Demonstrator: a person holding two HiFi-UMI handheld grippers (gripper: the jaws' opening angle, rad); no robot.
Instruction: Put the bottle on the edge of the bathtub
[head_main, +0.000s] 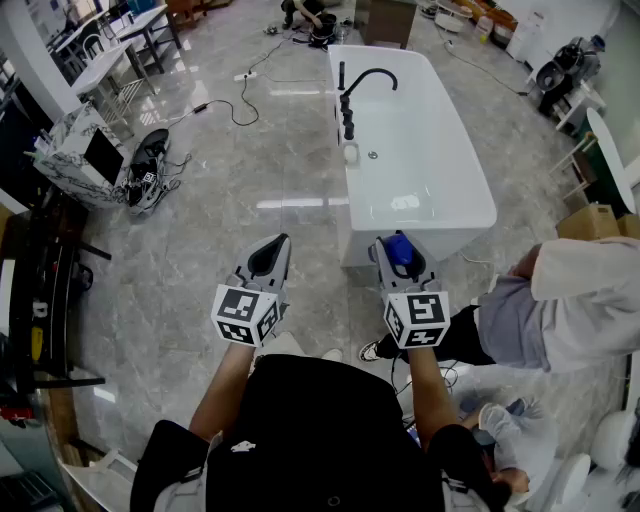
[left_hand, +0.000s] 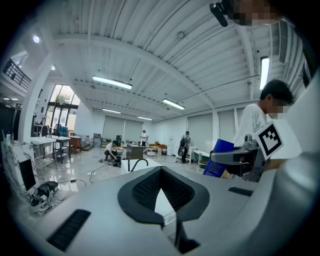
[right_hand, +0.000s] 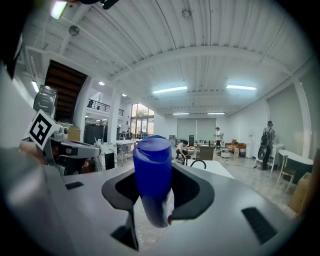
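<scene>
A blue bottle stands between the jaws of my right gripper, which is shut on it. The right gripper view shows the bottle upright and close, filling the jaws' gap. The white bathtub lies just ahead on the grey floor, its near end a short way beyond the bottle. A black faucet rises from its left rim. My left gripper hangs left of the right one, shut and empty, over bare floor. From the left gripper view the bottle shows at the right.
A person in a white top crouches close at my right. A marbled box with gear and cables sits on the floor at the left. Tables and chairs stand at the back left, and cardboard boxes at the right.
</scene>
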